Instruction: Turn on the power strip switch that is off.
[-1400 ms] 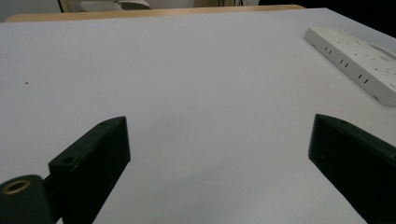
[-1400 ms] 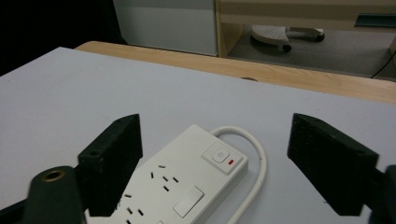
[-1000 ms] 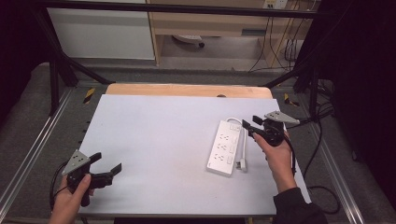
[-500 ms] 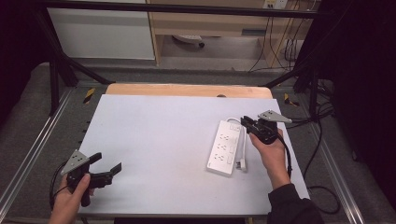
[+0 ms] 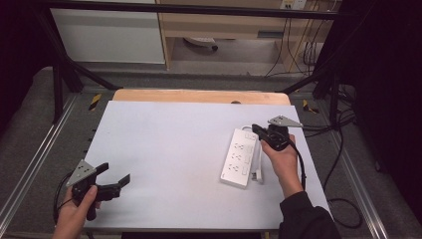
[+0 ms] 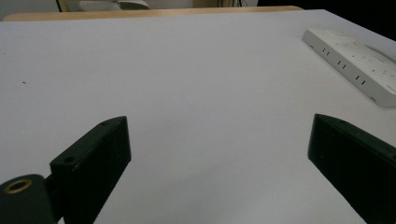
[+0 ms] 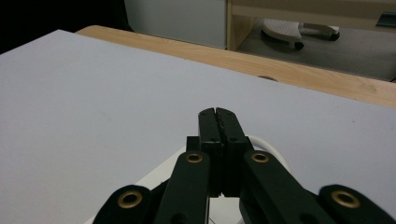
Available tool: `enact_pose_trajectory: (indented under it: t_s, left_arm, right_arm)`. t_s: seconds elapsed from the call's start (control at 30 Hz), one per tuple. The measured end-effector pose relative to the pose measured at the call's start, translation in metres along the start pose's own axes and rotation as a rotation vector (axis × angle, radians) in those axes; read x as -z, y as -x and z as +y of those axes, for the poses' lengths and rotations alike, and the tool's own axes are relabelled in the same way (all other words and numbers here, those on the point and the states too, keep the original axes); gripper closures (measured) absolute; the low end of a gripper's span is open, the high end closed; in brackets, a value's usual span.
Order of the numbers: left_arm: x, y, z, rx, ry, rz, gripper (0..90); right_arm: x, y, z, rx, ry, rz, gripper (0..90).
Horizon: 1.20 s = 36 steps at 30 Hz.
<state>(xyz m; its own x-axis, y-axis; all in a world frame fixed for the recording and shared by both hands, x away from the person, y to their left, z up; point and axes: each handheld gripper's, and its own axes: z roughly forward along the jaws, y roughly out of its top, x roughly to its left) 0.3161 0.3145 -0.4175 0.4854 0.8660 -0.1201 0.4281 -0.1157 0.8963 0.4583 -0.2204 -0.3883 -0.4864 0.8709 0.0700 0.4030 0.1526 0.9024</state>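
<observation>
A: High view, item one?
B: Table [image 5: 164, 149], flat matte white top with a pale wood strip along the far edge. On its right half lies the strip [image 5: 241, 157], a long white plastic power strip, lengthwise away from the person, its cord looped just beside its right side.

A: Tools?
B: Left gripper [image 5: 113, 179], near left corner, jaws spread, well apart from the strip; probably parked there idle. Right gripper [image 5: 257, 130], over the strip's far end, held in a hand [image 5: 281, 160], grey three-cornered plate on top. Likely poised to work that end; contact cannot be told.

A: Left gripper view?
B: Two black blocky jaws, wide apart, nothing between them but bare table [image 6: 196, 93]. Strip [image 6: 356, 65] at upper right, rows of slots on a smooth rectangular body.

A: Right gripper view?
B: Right gripper [image 7: 217, 113], jaws pressed together, tips meeting with nothing caught between them; brass-coloured rivets on black links. White casing of the strip [image 7: 156, 179] and a curve of white cord beneath.
</observation>
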Motion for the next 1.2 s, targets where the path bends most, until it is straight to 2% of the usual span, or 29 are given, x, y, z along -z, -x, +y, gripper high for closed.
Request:
enact_pose_trajectory:
  t_s: [0.23,0.5,0.7,1.0,1.2]
  left_arm:
    - [0.0,0.0,0.0,-0.002,0.001,-0.002,6.0]
    - [0.0,0.0,0.0,-0.003,0.0,-0.003,6.2]
    - [0.0,0.0,0.0,-0.002,-0.001,-0.001,6.2]
    - [0.0,0.0,0.0,-0.005,-0.004,-0.001,6.3]
    - [0.0,0.0,0.0,-0.005,-0.006,0.0,6.4]
  right_arm:
    - [-0.006,0.0,-0.004,0.006,-0.042,-0.008,90.0]
    - [-0.007,-0.002,-0.009,0.009,-0.097,0.003,90.0]
    - [-0.012,-0.001,-0.015,-0.003,-0.142,0.006,90.0]
    - [-0.015,-0.002,-0.02,0.001,-0.172,-0.004,90.0]
    - [-0.016,0.001,-0.025,-0.012,-0.166,-0.006,90.0]
